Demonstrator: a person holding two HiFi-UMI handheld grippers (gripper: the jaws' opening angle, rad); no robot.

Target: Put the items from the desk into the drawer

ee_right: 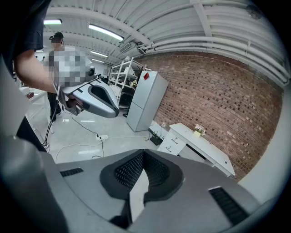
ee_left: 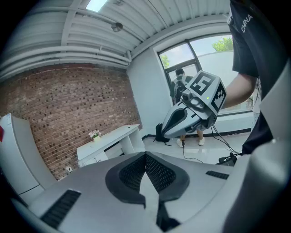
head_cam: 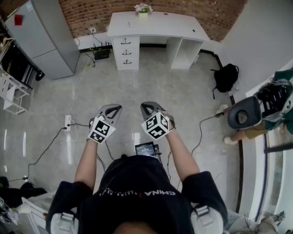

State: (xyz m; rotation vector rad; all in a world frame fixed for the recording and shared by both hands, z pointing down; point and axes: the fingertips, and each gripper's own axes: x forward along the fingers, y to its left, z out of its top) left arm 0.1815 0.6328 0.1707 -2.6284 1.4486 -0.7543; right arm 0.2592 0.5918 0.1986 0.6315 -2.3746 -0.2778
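Desk [head_cam: 158, 20]: white, at the far wall against the brick, well apart from the person. On its top is a small flower pot [head_cam: 143, 9], at the far edge, left of centre. One or two dark specks lie beside it, too small to identify. Drawers [head_cam: 126, 52]: three, stacked in the desk's left pedestal, all fronts flush, so read as closed.

Left gripper [head_cam: 111, 109]: held up in front of the torso, jaws brought together at the tips, nothing between the pads. Right gripper [head_cam: 147, 108]: just beside it, same condition, jaws together and empty. Both point towards the desk.

Progress, judged: none yet. No item lifted, no drawer pulled out. Remaining: cross the floor to the desk, pull a drawer, move each item in, push it closed.

Surroundings: grey cabinet [head_cam: 43, 36] far left; black backpack [head_cam: 226, 75] on the floor far right; power strip [head_cam: 68, 122] with cables on the floor, near left.
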